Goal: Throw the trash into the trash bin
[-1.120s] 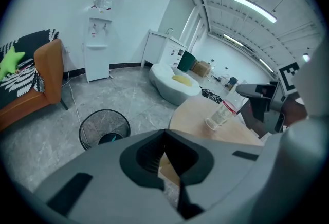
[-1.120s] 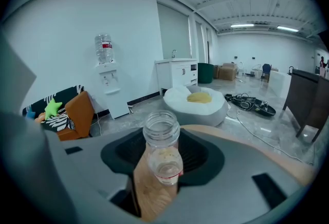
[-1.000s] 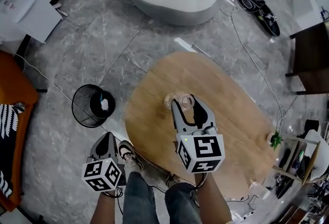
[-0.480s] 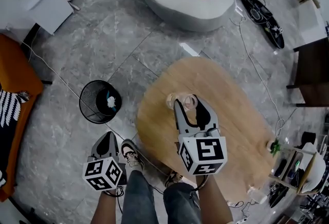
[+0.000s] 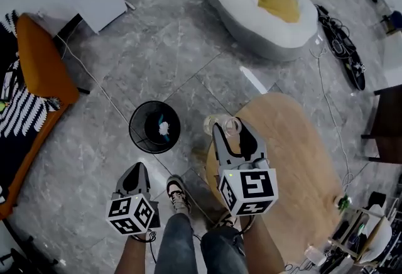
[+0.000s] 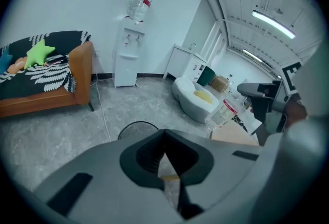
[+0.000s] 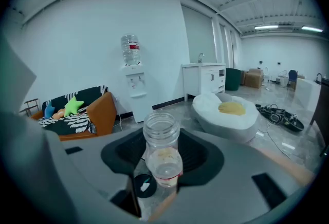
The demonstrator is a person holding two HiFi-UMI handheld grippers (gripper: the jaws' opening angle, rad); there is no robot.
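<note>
A clear, uncapped plastic bottle (image 5: 221,123) is held in my right gripper (image 5: 231,129), which is shut on it. In the head view it hangs over the left edge of the wooden table (image 5: 301,159). The right gripper view shows the bottle (image 7: 162,151) upright between the jaws, mouth on top. The black mesh trash bin (image 5: 154,127) stands on the floor just left of the bottle, with white scraps inside. My left gripper (image 5: 135,170) is below the bin, shut and holding nothing. The bin's rim (image 6: 134,126) peeks over its jaws.
A white beanbag (image 5: 264,5) with a yellow cushion lies at the back. An orange sofa (image 5: 38,71) with a striped throw stands at the left. A water dispenser (image 6: 128,58) is against the wall. Cables (image 5: 342,46) run along the right floor. The person's shoe (image 5: 179,194) is near the bin.
Both grippers have moved left toward the bin. The bottle, earlier over the tabletop, now hangs at the table's left edge. The bin now lies much closer to both grippers.
</note>
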